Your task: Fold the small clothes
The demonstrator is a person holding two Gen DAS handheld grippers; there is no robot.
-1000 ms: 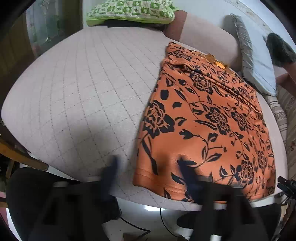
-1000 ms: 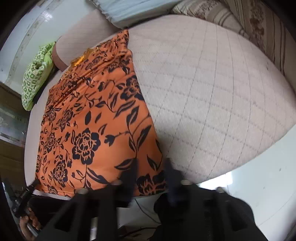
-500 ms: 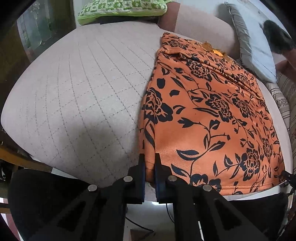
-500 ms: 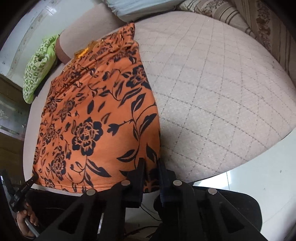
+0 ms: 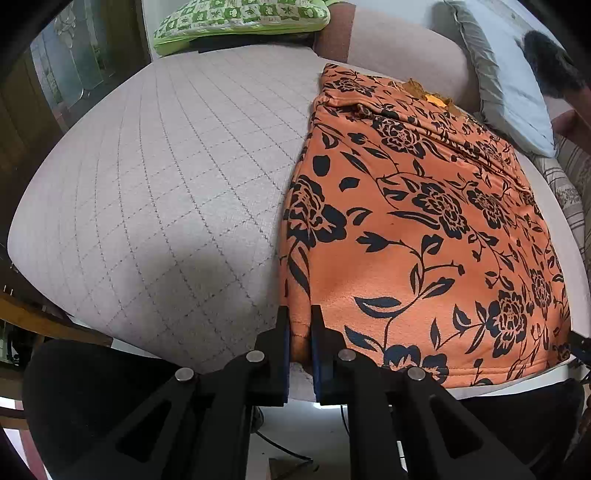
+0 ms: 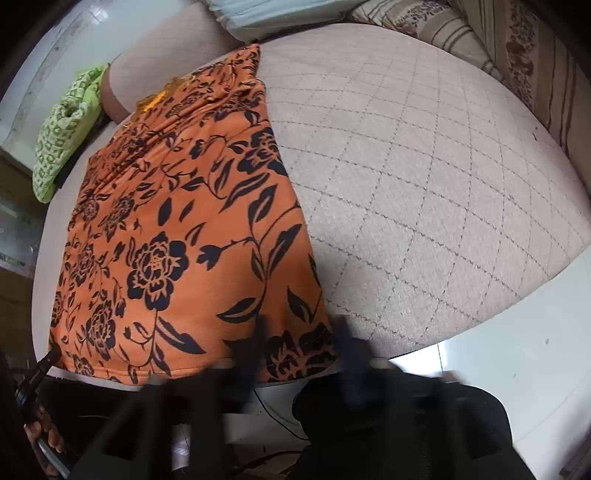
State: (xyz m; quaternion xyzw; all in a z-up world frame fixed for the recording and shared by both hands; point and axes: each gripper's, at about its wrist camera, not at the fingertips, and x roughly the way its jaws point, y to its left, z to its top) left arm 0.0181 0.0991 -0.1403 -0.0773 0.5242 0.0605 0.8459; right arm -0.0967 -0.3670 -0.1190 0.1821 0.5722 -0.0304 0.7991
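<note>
An orange garment with black flowers [image 5: 424, 229] lies flat on a quilted beige cushion [image 5: 166, 184], its hem along the near edge. My left gripper [image 5: 297, 317] is shut on the hem's near left corner, and orange cloth shows between its pads. In the right wrist view the same garment [image 6: 177, 229] fills the left half. My right gripper [image 6: 301, 332] is blurred and its jaws are opening. They stand wide apart at the hem's near right corner, and the pads do not press on the cloth.
A green patterned pillow [image 5: 240, 14] lies at the far end and a grey-blue pillow [image 5: 506, 85] beside the garment's top. Striped cushions [image 6: 517, 55] border the far right. The cushion's near edge drops to a white floor [image 6: 517, 369] with black cables.
Both grippers closed on the hem corners about half a second ago. The left one still grips its corner. The right one has since opened again and is blurred with motion.
</note>
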